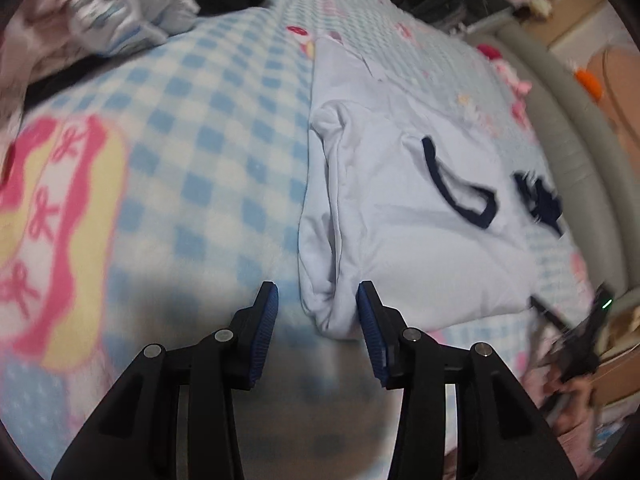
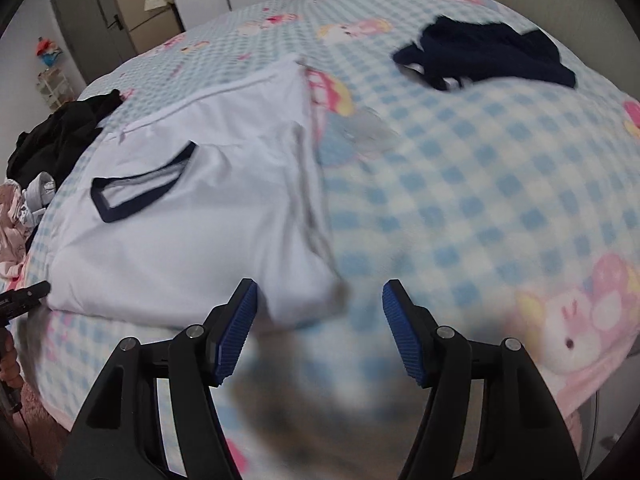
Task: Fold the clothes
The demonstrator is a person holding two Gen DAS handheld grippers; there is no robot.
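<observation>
A white T-shirt [image 1: 420,240] with a navy collar [image 1: 460,196] lies flat, its sides folded in, on a blue-checked blanket [image 1: 208,152]. My left gripper [image 1: 318,312] is open, and the shirt's near folded corner lies between its blue pads [image 1: 266,320] without being pinched. In the right wrist view the same T-shirt [image 2: 192,232] lies to the left. My right gripper [image 2: 320,312] stands open over the shirt's other near corner, which reaches into the gap. Each gripper shows blurred at the edge of the other's view.
A navy garment [image 2: 488,52] lies farther up the bed. Black clothes [image 2: 60,136] and a pale pile [image 1: 112,20] sit along one side. A grey padded bed frame [image 1: 560,120] runs along the edge. Cabinets [image 2: 92,20] stand beyond the bed.
</observation>
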